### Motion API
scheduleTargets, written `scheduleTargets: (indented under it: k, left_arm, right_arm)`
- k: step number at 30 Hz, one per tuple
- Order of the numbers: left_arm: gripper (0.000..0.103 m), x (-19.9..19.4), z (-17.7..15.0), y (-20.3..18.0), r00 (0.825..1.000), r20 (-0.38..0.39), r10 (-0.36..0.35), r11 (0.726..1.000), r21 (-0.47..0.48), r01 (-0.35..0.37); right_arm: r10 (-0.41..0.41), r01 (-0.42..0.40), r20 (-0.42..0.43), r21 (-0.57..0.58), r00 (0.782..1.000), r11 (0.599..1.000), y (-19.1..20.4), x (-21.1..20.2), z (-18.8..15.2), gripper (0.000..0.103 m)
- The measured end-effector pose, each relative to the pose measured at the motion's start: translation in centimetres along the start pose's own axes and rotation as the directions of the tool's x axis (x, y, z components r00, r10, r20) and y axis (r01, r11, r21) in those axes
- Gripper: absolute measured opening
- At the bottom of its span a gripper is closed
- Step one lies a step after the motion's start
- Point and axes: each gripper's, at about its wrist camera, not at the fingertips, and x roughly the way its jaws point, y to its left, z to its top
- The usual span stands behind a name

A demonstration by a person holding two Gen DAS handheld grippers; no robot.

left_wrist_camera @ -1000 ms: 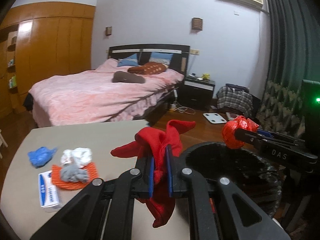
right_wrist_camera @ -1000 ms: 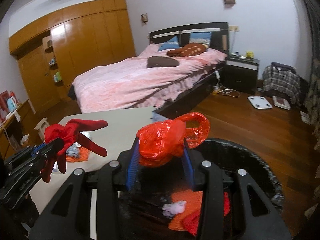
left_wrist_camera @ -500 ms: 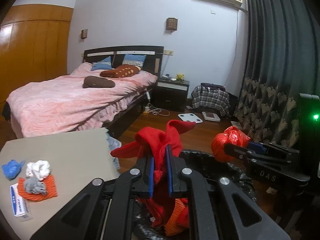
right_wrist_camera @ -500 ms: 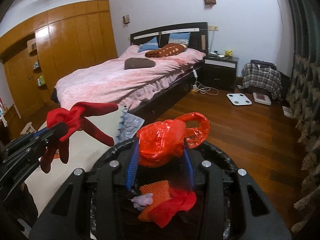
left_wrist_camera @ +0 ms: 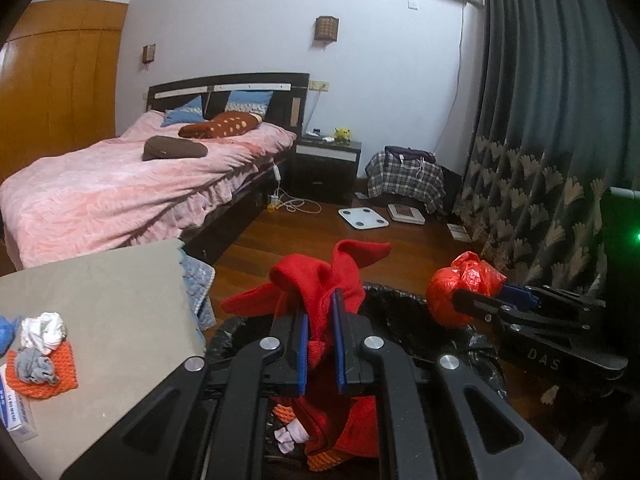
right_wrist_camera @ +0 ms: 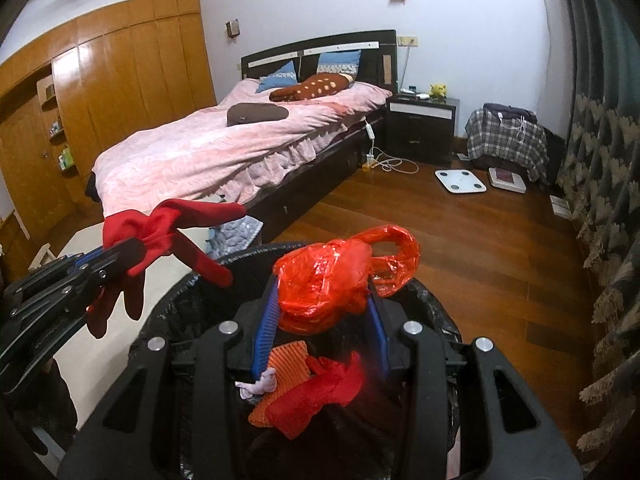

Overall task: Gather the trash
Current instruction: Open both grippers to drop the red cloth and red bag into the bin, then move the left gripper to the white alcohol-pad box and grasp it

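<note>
Red glove (left_wrist_camera: 320,280), fabric, pinched between the blue pads of the left claw (left_wrist_camera: 320,344), jaws nearly together on the cloth; held in the air above the near rim of the bin, fingers splayed upward and a cuff hanging down. Red plastic bag (right_wrist_camera: 332,284), crumpled, clamped in the right claw (right_wrist_camera: 324,320), jaws closed on its sides and wider apart than the left pair; held over the bin's mouth, one handle loop sticking out to the right. Bin (right_wrist_camera: 188,300), round, lined with a black bag, standing on the wooden floor (right_wrist_camera: 460,240) just beside the counter; inside lie an orange knitted piece (right_wrist_camera: 286,364), a red cloth (right_wrist_camera: 320,392) and a small pale scrap (right_wrist_camera: 260,384). Counter (left_wrist_camera: 120,300), beige top, carrying an orange knitted mat (left_wrist_camera: 48,372) with a grey wad (left_wrist_camera: 36,364) and a white wad (left_wrist_camera: 44,328) on it, a blue item (left_wrist_camera: 6,332) at the frame's edge, and a small white box (left_wrist_camera: 14,412) near the front. Quilted blue cloth (left_wrist_camera: 198,288) hangs off the counter's far corner. Beyond: bed (left_wrist_camera: 120,188) with pink cover, dark nightstand (left_wrist_camera: 326,160), white scale (left_wrist_camera: 363,218) on the floor, dark curtain (left_wrist_camera: 540,120).
</note>
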Motion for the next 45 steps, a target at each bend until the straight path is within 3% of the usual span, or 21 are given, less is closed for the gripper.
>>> scheduleTargets:
  k: [9, 11, 13, 14, 17, 18, 20, 21, 22, 30, 36, 45]
  left_arm:
    - [0.013, 2.1, -1.1, -0.3, 0.997, -0.058, -0.042, 0.999, -0.005, 0.041]
    - [0.019, 2.6, -1.4, -0.1, 0.994, -0.091, -0.063, 0.998, -0.016, 0.062]
    - [0.037, 3.0, -1.8, 0.3, 0.99, -0.118, -0.082, 0.996, -0.04, 0.078]
    - [0.039, 3.1, -2.0, 0.5, 0.989, -0.127, -0.08, 0.996, -0.049, 0.074]
    - [0.043, 3.1, -2.5, 1.2, 0.988, -0.146, -0.056, 0.997, -0.057, 0.048]
    - [0.046, 3.0, -2.7, 1.5, 0.988, -0.145, -0.047, 0.998, -0.057, 0.039]
    - [0.053, 2.3, -3.0, 2.1, 0.991, -0.131, -0.018, 0.999, -0.052, 0.011]
    - [0.061, 1.7, -3.1, 2.4, 0.993, -0.119, 0.003, 0.999, -0.047, -0.009]
    - [0.068, 1.1, -3.3, 2.9, 0.994, -0.103, 0.03, 0.999, -0.041, -0.034]
    - [0.084, -3.1, -3.0, 7.3, 0.984, -0.03, 0.177, 0.981, -0.069, -0.179]
    - [0.089, -6.2, -3.6, 11.3, 0.954, -0.014, 0.3, 0.949, -0.096, -0.3]
    - [0.09, -9.8, -6.4, 18.3, 0.869, -0.058, 0.491, 0.858, -0.143, -0.494]
  right_arm:
    - [-0.015, 0.016, -0.037, 0.035, 0.999, 0.999, -0.9, 1.1, -1.0, 0.041]
    - [-0.018, 0.02, -0.046, 0.034, 0.999, 0.999, -1.0, 1.3, -1.3, 0.051]
    - [-0.025, 0.027, -0.054, 0.032, 0.998, 0.999, -1.0, 1.6, -1.4, 0.058]
    - [-0.031, 0.033, -0.055, 0.031, 0.998, 0.999, -1.0, 1.6, -1.5, 0.062]
    - [-0.043, 0.044, -0.05, 0.03, 0.998, 0.999, -1.0, 1.6, -1.7, 0.073]
    - [-0.044, 0.045, -0.047, 0.031, 0.998, 0.998, -1.0, 1.5, -1.6, 0.075]
    - [-0.054, 0.055, -0.035, 0.033, 0.998, 0.998, -0.9, 1.3, -1.6, 0.088]
    - [-0.062, 0.063, -0.024, 0.033, 0.998, 0.997, -0.7, 1.1, -1.5, 0.09]
    - [-0.066, 0.066, -0.013, 0.032, 0.998, 0.997, -0.5, 0.9, -1.4, 0.092]
    - [-0.004, 0.004, 0.019, -0.011, 1.0, 1.0, 3.0, 0.5, -0.1, 0.097]
    - [0.094, -0.094, 0.014, -0.049, 0.995, 0.994, 8.0, 1.6, 0.8, 0.097]
    - [0.22, -0.22, -0.008, -0.101, 0.975, 0.97, 16.4, 4.3, 1.5, 0.097]
